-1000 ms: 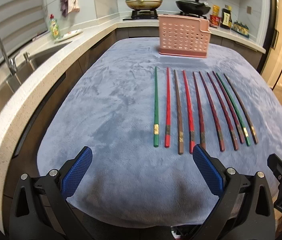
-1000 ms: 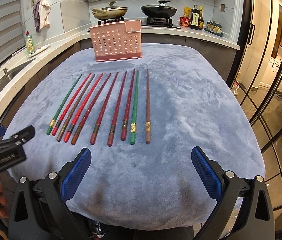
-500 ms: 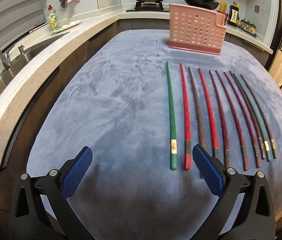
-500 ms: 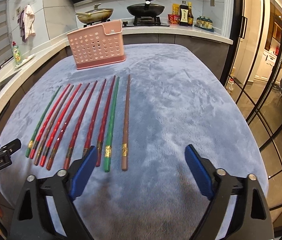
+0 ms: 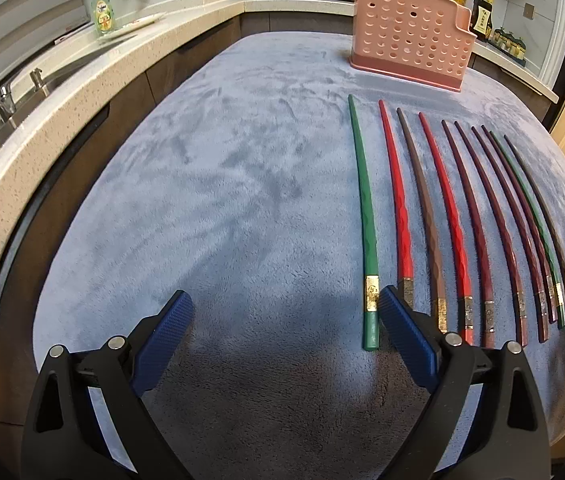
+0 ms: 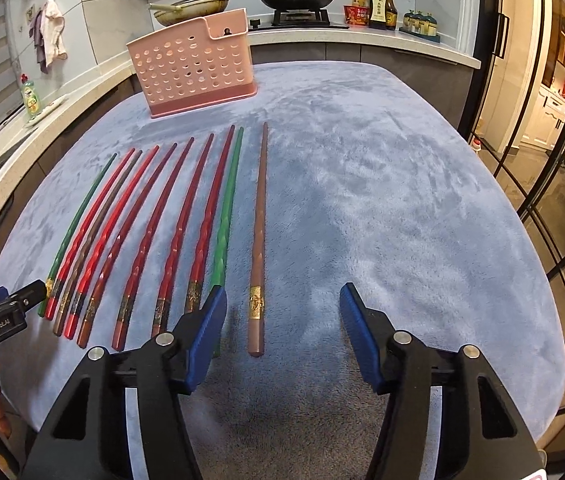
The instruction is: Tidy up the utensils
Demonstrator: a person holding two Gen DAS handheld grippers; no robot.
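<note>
Right claw (image 6: 282, 316), jaws just narrowing but gripping nothing, straddles the brown chopstick (image 6: 258, 240); left claw (image 5: 284, 316) gapes wide beside the green chopstick (image 5: 366, 216).

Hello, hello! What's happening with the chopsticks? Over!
Both tools open, empty; right tool closing around brown chopstick. Ten chopsticks flat on cloth. Pink holder empty-looking. Nothing blocking.

The grey cloth (image 5: 210, 200) lies bare and wide to the left of the row of chopsticks (image 5: 454, 220); likewise to the right of the brown chopstick (image 6: 258, 240), out to the cloth's edge; the pink holder (image 6: 194, 68) stands beyond the chopstick tips, apart from them; within the row most gaps are narrow, some sticks nearly touching.
</note>
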